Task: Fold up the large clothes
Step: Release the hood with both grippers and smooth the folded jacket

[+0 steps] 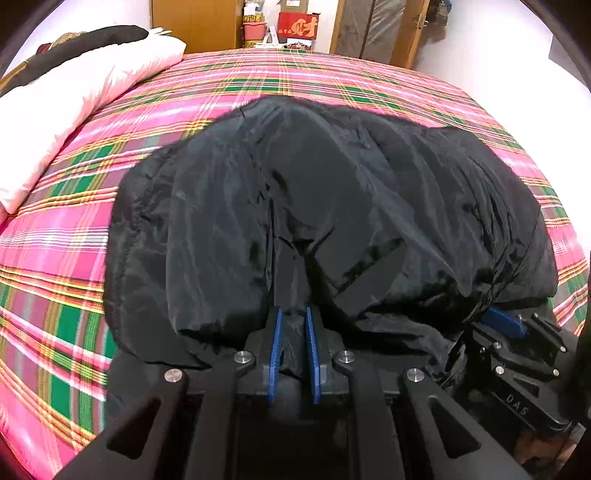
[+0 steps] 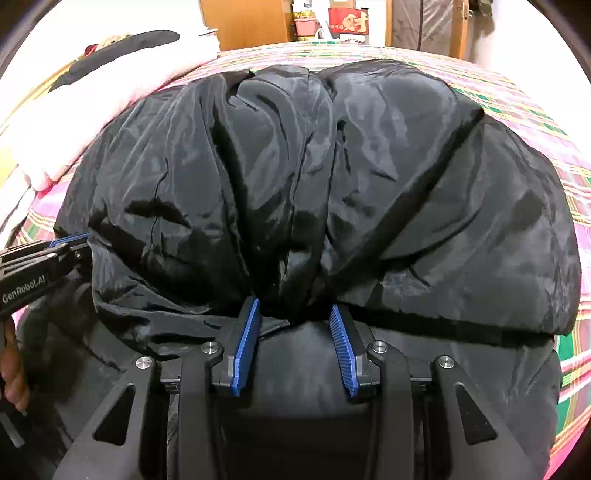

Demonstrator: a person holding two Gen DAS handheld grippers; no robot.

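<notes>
Left gripper [image 1: 294,317]: blue pads close together, pinching a fold at the near edge of the black padded jacket [image 1: 314,206].

Right gripper [image 2: 295,314]: blue pads set wide apart; bunched jacket fabric lies between them, but a grip cannot be confirmed.

Jacket: bulky, heaped on the pink plaid bedspread [image 1: 66,229], long axis running left to right across both views, its near edge gathered toward the grippers.

Left wrist view only: wide stretch of bedspread beyond the jacket, right gripper at lower right.

Right wrist view only: left gripper at the jacket's left edge, a hand [image 2: 13,373] beneath it.

Far: white pillow [image 1: 74,96], red box [image 1: 297,26], wooden door.
</notes>
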